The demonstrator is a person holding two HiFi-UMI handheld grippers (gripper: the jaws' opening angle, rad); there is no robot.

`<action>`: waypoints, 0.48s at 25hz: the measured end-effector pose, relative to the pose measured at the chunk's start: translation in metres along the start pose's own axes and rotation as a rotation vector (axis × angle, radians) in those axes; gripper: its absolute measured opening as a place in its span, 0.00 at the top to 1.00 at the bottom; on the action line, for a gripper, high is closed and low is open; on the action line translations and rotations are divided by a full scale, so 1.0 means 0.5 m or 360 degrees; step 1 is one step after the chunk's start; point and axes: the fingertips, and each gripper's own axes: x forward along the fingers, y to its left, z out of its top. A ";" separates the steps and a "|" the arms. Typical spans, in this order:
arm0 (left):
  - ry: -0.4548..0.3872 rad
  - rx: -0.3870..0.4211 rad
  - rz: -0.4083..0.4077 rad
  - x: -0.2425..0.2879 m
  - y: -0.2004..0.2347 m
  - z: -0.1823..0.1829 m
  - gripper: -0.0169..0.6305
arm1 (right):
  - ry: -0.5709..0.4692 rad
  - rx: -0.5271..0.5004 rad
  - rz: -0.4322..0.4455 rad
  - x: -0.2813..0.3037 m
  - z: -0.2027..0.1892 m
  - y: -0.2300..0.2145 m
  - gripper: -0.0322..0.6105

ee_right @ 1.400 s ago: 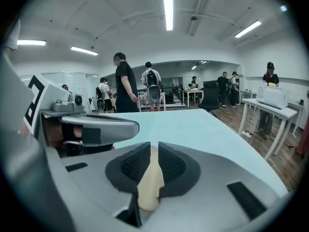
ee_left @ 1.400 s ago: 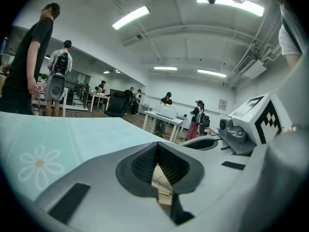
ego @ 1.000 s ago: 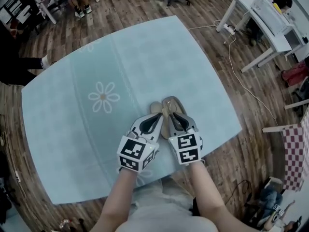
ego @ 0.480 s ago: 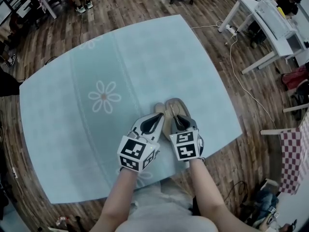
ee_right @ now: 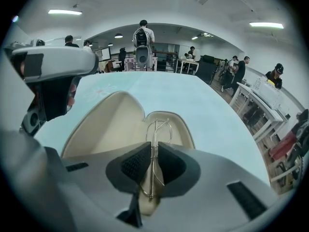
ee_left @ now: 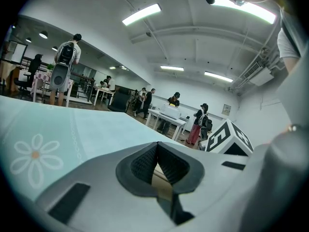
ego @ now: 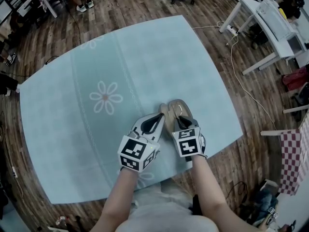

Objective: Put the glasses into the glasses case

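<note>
A beige glasses case [ego: 175, 107] lies open on the teal tablecloth [ego: 96, 62] near its front edge. In the right gripper view its lid [ee_right: 108, 124] and tray [ee_right: 179, 129] both face up. My right gripper [ee_right: 152, 166] is shut on thin wire-framed glasses [ee_right: 156, 139], holding them folded over the tray. The frame's far end hangs just above the tray's lining. My left gripper [ee_left: 157, 170] is shut on a beige edge of the case [ee_left: 161, 180]. In the head view the left gripper [ego: 155, 125] and the right gripper [ego: 182, 122] sit side by side at the case's near end.
A white daisy print [ego: 105, 97] marks the cloth left of the case. White desks [ego: 270, 23] and a cable [ego: 241, 76] stand on the wood floor to the right, and a checked chair [ego: 289, 153] is at the right edge. People stand in the background.
My right gripper has shifted slightly forward with the glasses over the case's tray. The left gripper has stayed on the case's edge.
</note>
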 end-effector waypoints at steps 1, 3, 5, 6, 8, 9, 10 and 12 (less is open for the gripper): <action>-0.0001 -0.0001 0.0003 -0.001 0.001 -0.001 0.96 | 0.0013 0.0006 0.0000 0.003 -0.003 -0.003 0.88; 0.0000 -0.0001 0.0007 -0.002 0.003 -0.003 0.96 | 0.0036 0.0000 -0.0012 0.007 -0.004 -0.004 0.88; 0.0001 -0.0003 0.0006 -0.004 0.002 -0.005 0.96 | 0.0052 -0.0049 -0.0048 0.007 -0.002 -0.004 0.89; 0.0000 -0.0005 0.0007 -0.006 0.002 -0.005 0.96 | 0.0051 -0.0077 -0.0067 0.006 -0.001 -0.004 0.89; -0.0004 -0.0005 0.0011 -0.007 0.003 -0.002 0.96 | 0.0039 -0.0116 -0.0091 0.004 0.002 -0.003 0.91; -0.0006 -0.0003 0.0014 -0.007 0.003 -0.001 0.96 | 0.0032 -0.0126 -0.0094 0.004 0.004 -0.002 0.91; -0.0009 -0.0001 0.0017 -0.007 0.002 0.001 0.96 | 0.0024 -0.0131 -0.0095 0.003 0.005 -0.001 0.92; -0.0015 0.0003 0.0023 -0.009 -0.001 0.003 0.96 | 0.0009 -0.0129 -0.0094 0.000 0.005 -0.001 0.93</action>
